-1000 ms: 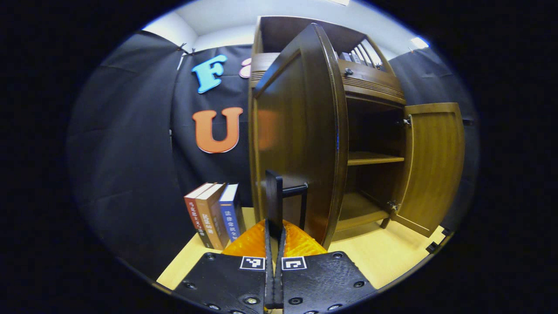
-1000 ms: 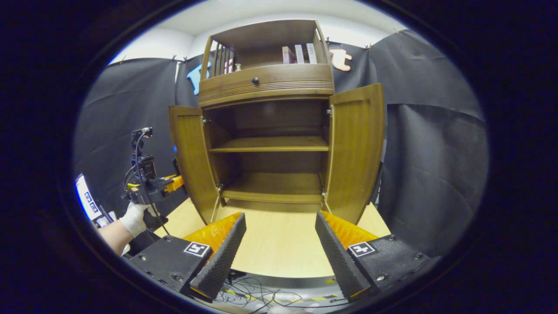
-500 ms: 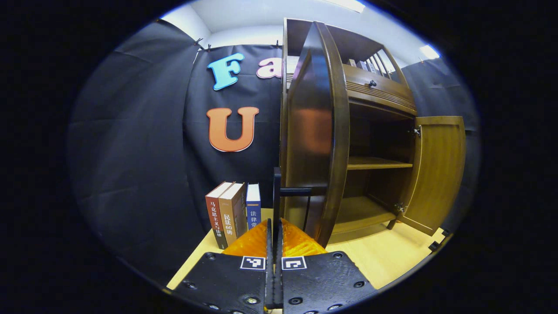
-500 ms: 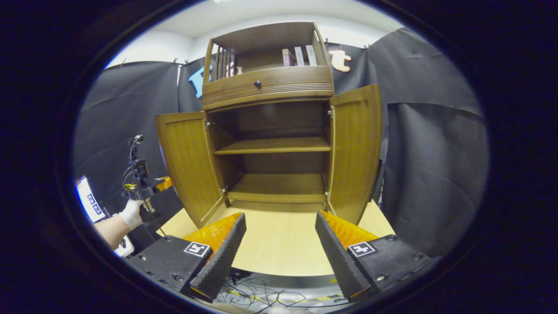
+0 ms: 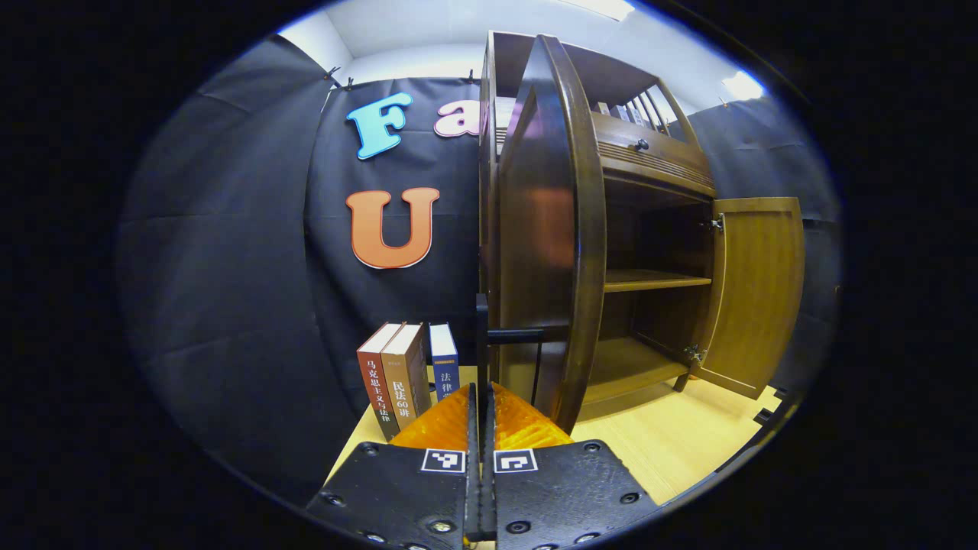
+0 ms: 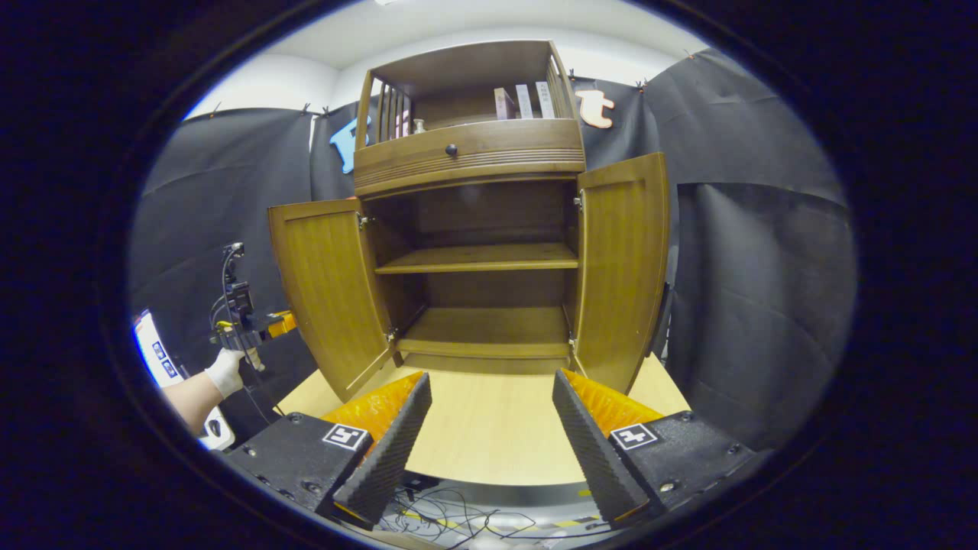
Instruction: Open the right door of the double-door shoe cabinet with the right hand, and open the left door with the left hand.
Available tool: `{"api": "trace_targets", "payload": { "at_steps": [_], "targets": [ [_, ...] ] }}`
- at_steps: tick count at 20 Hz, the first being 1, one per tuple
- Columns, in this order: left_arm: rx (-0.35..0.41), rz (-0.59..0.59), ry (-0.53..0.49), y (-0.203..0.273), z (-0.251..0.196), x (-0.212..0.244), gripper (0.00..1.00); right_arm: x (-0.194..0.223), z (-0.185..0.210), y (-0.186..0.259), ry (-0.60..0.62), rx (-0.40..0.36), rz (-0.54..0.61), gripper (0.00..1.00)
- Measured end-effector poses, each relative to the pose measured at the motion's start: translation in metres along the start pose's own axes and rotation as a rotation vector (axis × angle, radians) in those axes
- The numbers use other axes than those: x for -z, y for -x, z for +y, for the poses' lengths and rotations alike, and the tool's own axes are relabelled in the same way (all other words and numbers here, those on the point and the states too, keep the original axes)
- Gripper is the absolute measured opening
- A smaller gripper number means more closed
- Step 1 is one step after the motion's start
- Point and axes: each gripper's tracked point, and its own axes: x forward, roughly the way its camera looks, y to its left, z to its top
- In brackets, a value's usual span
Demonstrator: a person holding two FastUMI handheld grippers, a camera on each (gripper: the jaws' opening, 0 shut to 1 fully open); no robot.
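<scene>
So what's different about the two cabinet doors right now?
The left gripper is shut on the left door's handle; nothing touches the right door, since the right gripper hangs open in front of the cabinet. In the right gripper view, the left door shows more of its inner face and the right door looks narrower, nearer edge-on. Both are brown wood and stand open.

3 upright books (image 5: 403, 374) on table (image 5: 672, 451)
</scene>
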Motion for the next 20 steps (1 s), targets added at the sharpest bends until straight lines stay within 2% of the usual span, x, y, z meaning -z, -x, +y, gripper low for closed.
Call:
{"api": "trace_targets", "payload": {
  "at_steps": [9, 17, 19, 20],
  "targets": [
    [0.139, 0.025, -0.002, -0.004, 0.017, 0.001, 0.00, -0.006, 0.007, -0.001, 0.013, -0.013, -0.002, 1.00],
    [0.164, 0.008, -0.007, 0.003, 0.015, -0.004, 0.02, -0.008, 0.010, -0.008, 0.023, -0.025, -0.001, 1.00],
    [0.161, 0.004, -0.008, 0.010, 0.018, -0.004, 0.05, -0.011, 0.008, -0.010, 0.023, -0.028, 0.000, 1.00],
    [0.162, 0.000, -0.011, 0.014, 0.020, -0.004, 0.10, -0.011, 0.008, -0.010, 0.023, -0.029, 0.000, 1.00]
  ]
}}
